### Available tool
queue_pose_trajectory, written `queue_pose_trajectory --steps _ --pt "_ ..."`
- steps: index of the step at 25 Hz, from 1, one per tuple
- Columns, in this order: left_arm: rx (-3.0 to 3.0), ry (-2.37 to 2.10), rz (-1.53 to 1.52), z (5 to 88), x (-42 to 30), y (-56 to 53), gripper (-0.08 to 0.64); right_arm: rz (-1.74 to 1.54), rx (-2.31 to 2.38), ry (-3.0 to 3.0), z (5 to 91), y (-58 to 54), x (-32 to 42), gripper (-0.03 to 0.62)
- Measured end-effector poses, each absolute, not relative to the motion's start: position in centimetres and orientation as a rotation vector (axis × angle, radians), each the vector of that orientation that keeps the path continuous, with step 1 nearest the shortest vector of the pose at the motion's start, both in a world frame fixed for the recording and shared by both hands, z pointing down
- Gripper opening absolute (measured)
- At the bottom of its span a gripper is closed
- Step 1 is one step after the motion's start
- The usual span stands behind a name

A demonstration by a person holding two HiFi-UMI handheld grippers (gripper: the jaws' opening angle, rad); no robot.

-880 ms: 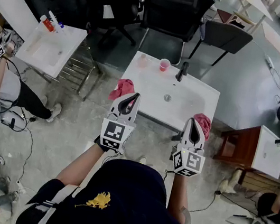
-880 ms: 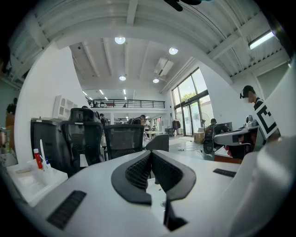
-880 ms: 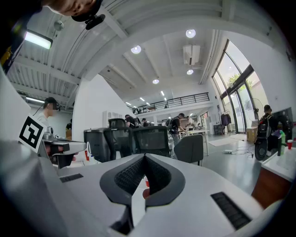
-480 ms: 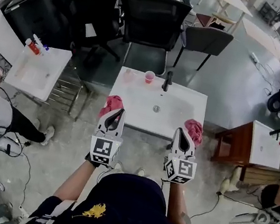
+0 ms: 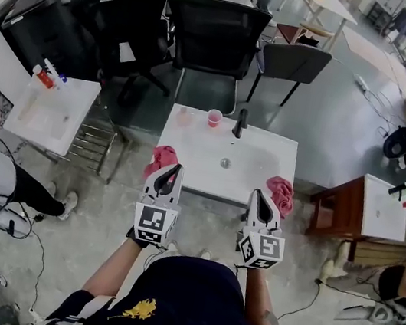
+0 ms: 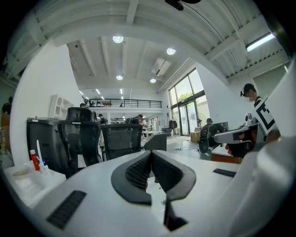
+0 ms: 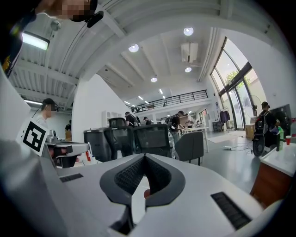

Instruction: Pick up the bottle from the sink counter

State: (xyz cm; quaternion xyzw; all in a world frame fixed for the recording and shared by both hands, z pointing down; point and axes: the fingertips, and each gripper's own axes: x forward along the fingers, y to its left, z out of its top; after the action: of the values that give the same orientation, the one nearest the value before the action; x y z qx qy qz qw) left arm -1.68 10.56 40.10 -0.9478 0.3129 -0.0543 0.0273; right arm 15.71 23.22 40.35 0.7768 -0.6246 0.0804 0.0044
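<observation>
A small pale pink bottle (image 5: 184,116) stands at the back left of the white sink counter (image 5: 260,148), beside a red cup (image 5: 214,118) and a black faucet (image 5: 239,122). Red cloths lie on the counter's front corners, one left (image 5: 161,157) and one right (image 5: 281,191). My left gripper (image 5: 174,167) (image 6: 150,153) and right gripper (image 5: 257,193) (image 7: 144,156) are held level side by side at the counter's front edge, well short of the bottle. Both are shut with nothing between the pads. In both gripper views the jaws hide the bottle.
A second white sink stand (image 5: 49,111) with small bottles (image 5: 41,77) is at the left. Black office chairs (image 5: 211,27) and a grey chair (image 5: 291,60) stand behind the counter. A wooden cabinet (image 5: 357,212) is at the right. People and cables are at both sides.
Both grippers have drawn back toward me from over the counter's front to its edge, and the counter looks smaller and farther. Both stay shut.
</observation>
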Motion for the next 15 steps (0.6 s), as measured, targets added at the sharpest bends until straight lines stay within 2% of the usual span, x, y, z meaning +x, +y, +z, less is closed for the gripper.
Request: queue_pose_trajectory --steps 15 --pt "-2.922 0.976 -0.237 41.1 -5.8 9.6 0.020 0.276 2.387 -1.948 41.2 21.1 11.6 0.026"
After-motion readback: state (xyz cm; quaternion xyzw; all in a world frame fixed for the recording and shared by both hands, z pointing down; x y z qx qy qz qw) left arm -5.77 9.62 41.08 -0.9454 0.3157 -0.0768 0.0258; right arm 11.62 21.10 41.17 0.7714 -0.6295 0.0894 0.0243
